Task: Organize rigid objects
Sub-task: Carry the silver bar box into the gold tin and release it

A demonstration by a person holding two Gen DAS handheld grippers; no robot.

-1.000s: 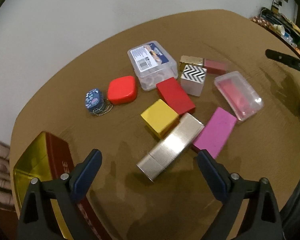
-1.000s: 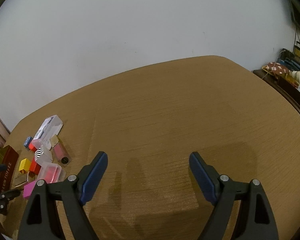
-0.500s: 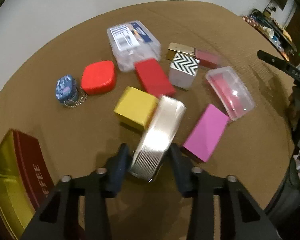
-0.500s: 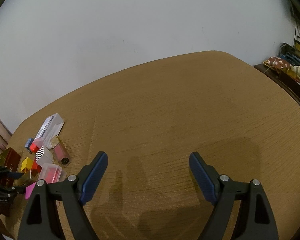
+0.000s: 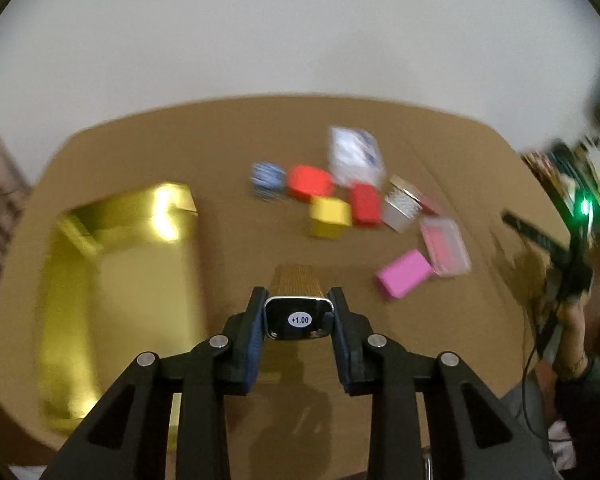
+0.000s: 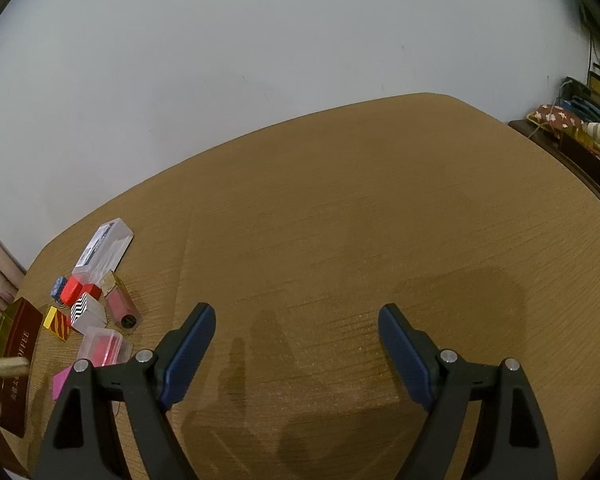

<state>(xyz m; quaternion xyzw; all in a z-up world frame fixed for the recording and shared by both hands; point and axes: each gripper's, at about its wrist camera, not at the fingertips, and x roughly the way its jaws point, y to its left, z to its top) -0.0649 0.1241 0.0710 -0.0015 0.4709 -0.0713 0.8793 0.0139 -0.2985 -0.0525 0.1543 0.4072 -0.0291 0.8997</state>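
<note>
Left gripper (image 5: 299, 322) now clamped on the silver ribbed case (image 5: 298, 310), off the table unlike a second ago. Open gold tin (image 5: 112, 288) left of the fingers, probably next stop. Right gripper (image 6: 296, 344) idle, jaws apart, empty.

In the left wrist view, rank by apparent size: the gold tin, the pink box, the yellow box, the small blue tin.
1. gold tin, by far the largest
2. pink box and yellow box: alike, and motion blur prevents ranking
3. small blue tin, smallest

Brown table (image 6: 340, 208) with small boxes (image 6: 88, 312), gold tin (image 5: 112, 272).
</note>
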